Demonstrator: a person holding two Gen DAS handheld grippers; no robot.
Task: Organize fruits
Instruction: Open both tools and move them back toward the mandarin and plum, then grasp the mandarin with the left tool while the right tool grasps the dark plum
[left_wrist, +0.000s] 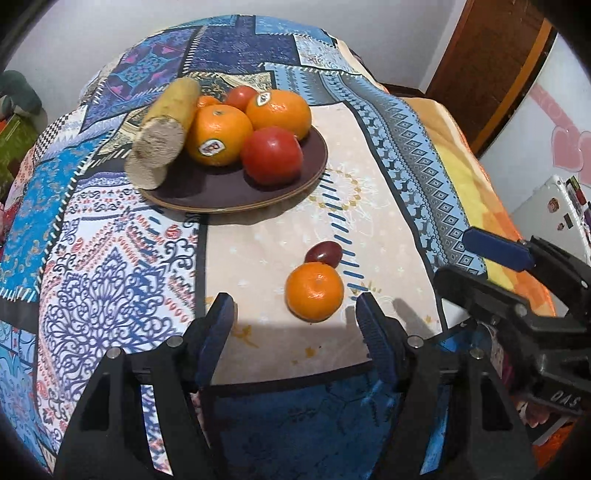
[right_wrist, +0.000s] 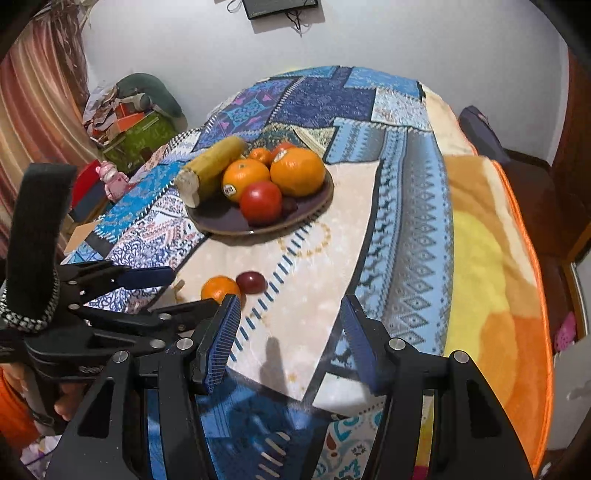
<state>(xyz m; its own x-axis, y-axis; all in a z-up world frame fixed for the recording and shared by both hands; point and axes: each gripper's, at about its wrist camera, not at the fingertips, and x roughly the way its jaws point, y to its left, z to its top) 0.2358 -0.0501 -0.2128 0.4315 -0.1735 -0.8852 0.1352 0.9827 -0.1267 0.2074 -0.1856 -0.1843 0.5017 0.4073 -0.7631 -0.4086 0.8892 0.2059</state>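
On plate (left_wrist: 236, 195): 3 oranges, 2 tomatoes (claws gaping); off-plate: 1 tangerine (left_wrist: 314, 290).

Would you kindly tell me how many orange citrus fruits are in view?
4: two large stickered ones on the plate, a small one behind them, one on the tablecloth. Others may be hidden.

Right tool (right_wrist: 288, 332) open, empty — mandarin (right_wrist: 218, 287) and plum (right_wrist: 251, 282) touching, near plate (right_wrist: 310, 206).
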